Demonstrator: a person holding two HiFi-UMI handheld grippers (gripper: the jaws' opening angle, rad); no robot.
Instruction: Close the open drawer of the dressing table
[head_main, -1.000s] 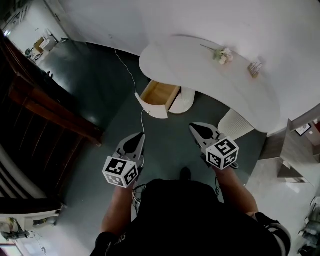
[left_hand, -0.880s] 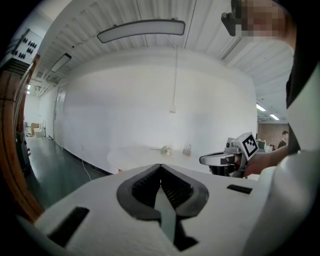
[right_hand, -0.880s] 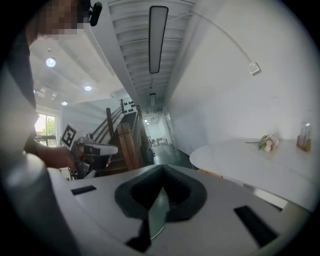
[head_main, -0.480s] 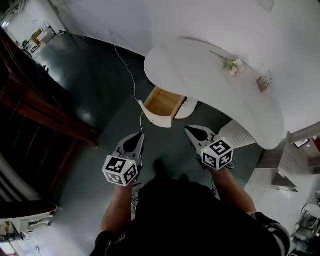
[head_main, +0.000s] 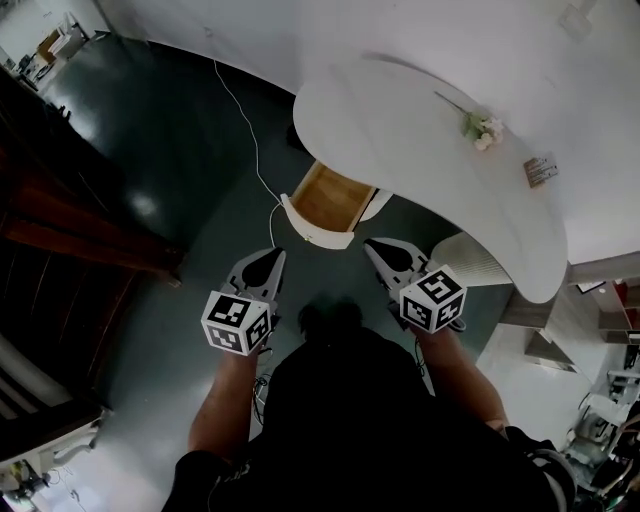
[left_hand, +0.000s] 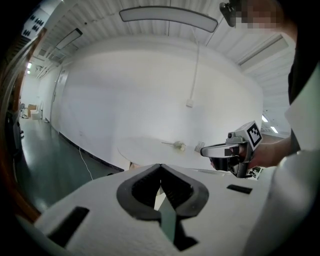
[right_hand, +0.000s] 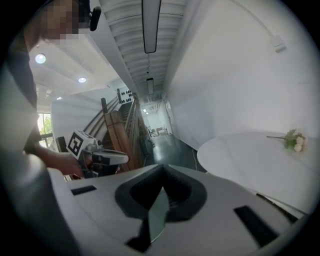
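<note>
The white dressing table (head_main: 420, 130) stands against the wall. Its drawer (head_main: 331, 196) is pulled out, showing a wooden inside behind a curved white front (head_main: 318, 234). Both grippers are held level in front of the person, just short of that front. My left gripper (head_main: 270, 256) is to its lower left and shut, with nothing in it. My right gripper (head_main: 376, 246) is to its lower right, jaws together and empty. In the left gripper view the left gripper (left_hand: 160, 167) points at the table top (left_hand: 145, 149). In the right gripper view the right gripper (right_hand: 161, 168) has the table top (right_hand: 250, 155) to its right.
A white cable (head_main: 252, 135) runs across the dark floor to the drawer. A dark wooden staircase (head_main: 60, 215) lies at the left. A ribbed white stool (head_main: 472, 262) stands under the table's right part. Flowers (head_main: 484, 128) and a small card (head_main: 541, 170) lie on the top.
The person has walked toward the table, so the open drawer now sits closer to both gripper tips. Both grippers stayed shut and side by side.
</note>
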